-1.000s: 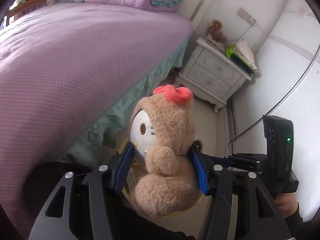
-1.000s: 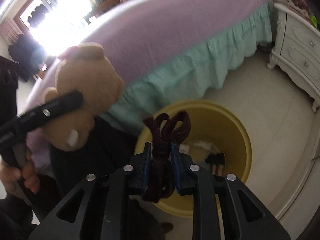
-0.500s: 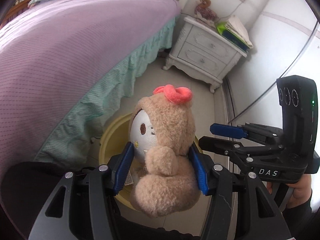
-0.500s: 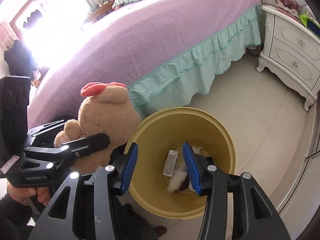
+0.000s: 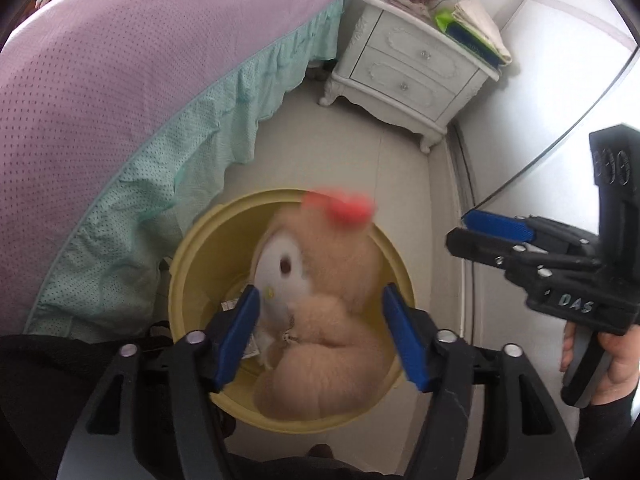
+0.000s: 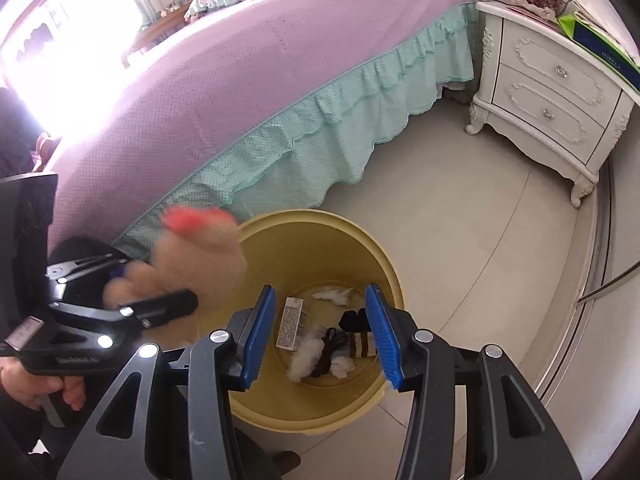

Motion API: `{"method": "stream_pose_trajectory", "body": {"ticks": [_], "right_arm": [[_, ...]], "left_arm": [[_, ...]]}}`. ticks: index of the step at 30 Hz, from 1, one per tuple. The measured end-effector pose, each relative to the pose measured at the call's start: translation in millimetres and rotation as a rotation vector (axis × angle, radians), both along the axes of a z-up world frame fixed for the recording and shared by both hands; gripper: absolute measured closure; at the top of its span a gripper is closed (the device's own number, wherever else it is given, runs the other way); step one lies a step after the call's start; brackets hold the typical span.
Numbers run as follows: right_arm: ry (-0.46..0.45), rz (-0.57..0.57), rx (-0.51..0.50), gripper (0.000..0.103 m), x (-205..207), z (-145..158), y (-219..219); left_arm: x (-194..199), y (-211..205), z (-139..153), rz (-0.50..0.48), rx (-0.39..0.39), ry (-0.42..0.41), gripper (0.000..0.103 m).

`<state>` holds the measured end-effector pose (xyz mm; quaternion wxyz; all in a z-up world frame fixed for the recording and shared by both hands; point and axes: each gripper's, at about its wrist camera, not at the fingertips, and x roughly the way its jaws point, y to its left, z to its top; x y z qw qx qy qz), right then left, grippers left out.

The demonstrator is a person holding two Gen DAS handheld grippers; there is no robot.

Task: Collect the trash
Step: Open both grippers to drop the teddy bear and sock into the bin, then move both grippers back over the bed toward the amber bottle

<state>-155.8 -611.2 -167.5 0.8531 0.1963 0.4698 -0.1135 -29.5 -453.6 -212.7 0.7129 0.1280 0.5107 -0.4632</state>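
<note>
A tan plush toy (image 5: 320,304) with a white face and a pink bow is blurred with motion between the open jaws of my left gripper (image 5: 322,336), right over the yellow bin (image 5: 188,264). The toy no longer touches the blue pads. In the right wrist view the toy (image 6: 200,256) hangs at the bin's left rim (image 6: 384,268), beside my left gripper (image 6: 160,308). My right gripper (image 6: 320,336) is open and empty above the bin. A dark cord (image 6: 330,350), tissues and a wrapper lie inside. My right gripper also shows in the left wrist view (image 5: 496,236).
The purple bed (image 5: 120,80) with a teal skirt stands left of the bin. A white nightstand (image 5: 408,68) with books stands at the back against the wall. Tiled floor (image 6: 480,248) lies between the bin and the nightstand.
My left gripper opened and the plush toy is dropping toward the bin. My right gripper had earlier opened and let the dark cord fall into the bin.
</note>
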Motion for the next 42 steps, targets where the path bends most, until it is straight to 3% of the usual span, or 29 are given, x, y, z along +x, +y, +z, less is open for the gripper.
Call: {"method": "stream_pose_trajectory", "body": {"ticks": [1,19,23,27,29,31,36,39,42], "right_arm": [[0.0,0.001,0.0,0.057,0,0,0],[-0.056,0.134,0.0,0.057,22,24,40],[-0.128,0.175,-0.024,0.057,28,41,58],[-0.235,0.286,-0.053,0.057,43,65,90],[-0.284,0.346,-0.07,0.051,52,76,108],[-0.332,0.4,-0.087,0.039,65,87,126],[-0.439,0.496,-0.055,0.029,101,111,162],[-0.509,0.535,-0.037,0.013,122,125,184],[-0.552,0.59,-0.023,0.01,140,137,206]], "left_arm": [[-1,0,1,-0.003,-0.002,-0.014,0.027],[19,47,31,0.11,-0.084,-0.04,0.027],[26,71,52,0.173,-0.12,-0.088,0.027],[33,105,78,0.258,-0.146,-0.17,0.027],[39,127,93,0.312,-0.145,-0.211,0.021],[44,148,107,0.366,-0.147,-0.242,0.017],[58,212,142,0.526,-0.123,-0.365,0.01],[66,249,159,0.637,-0.11,-0.417,0.006],[76,278,171,0.739,-0.09,-0.449,0.005]]}}
